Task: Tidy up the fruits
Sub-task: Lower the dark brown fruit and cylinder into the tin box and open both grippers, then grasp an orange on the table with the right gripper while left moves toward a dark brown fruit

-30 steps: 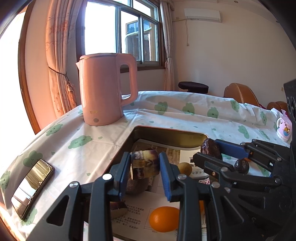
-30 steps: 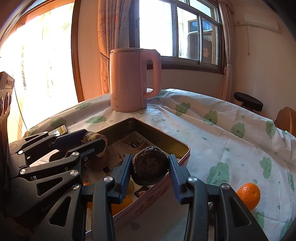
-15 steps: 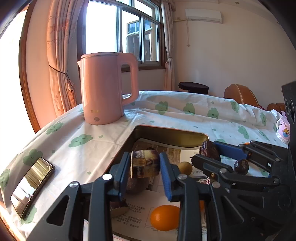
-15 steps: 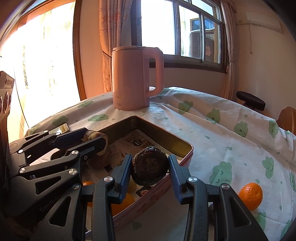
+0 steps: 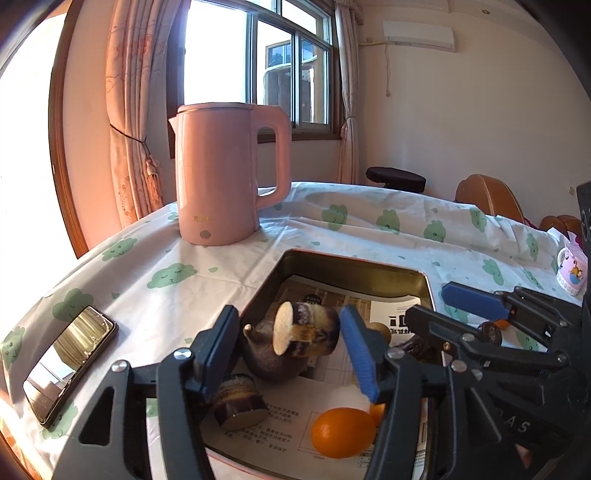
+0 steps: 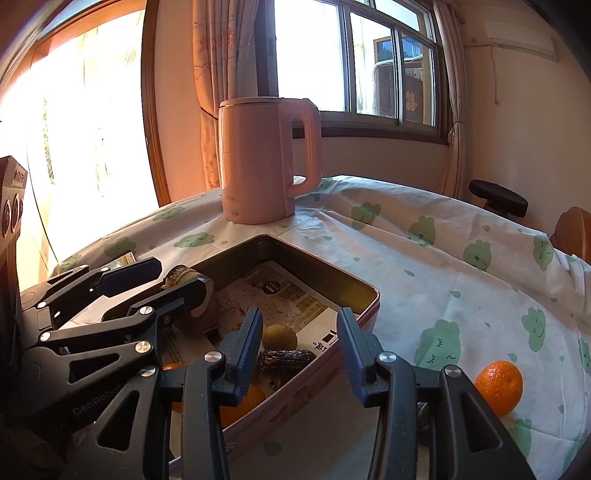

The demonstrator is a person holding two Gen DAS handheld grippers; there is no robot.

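The right gripper (image 6: 299,347) has just been opening, nothing between its fingers (image 6: 249,343). Beyond the fingertips a dark wrinkled fruit (image 6: 286,360) lies in the tin tray (image 6: 364,299); an orange (image 6: 498,386) sits right of them

Tray (image 5: 354,264) ahead of fingers (image 5: 216,347), kettle (image 5: 221,173) behind it; phone (image 5: 70,360) left; orange (image 6: 498,386) right of the right gripper's fingers (image 6: 351,354).

Strong daylight is admitted through a wood-framed window (image 5: 258,62), flanked by tied-back pink curtains (image 5: 133,110). An air conditioner (image 5: 417,35) is mounted high on the cream wall (image 5: 461,122). Brown chairs (image 5: 487,195) and a dark stool (image 5: 395,179) are seen beyond the surface (image 5: 369,229), which is covered by a cloud-print cloth.
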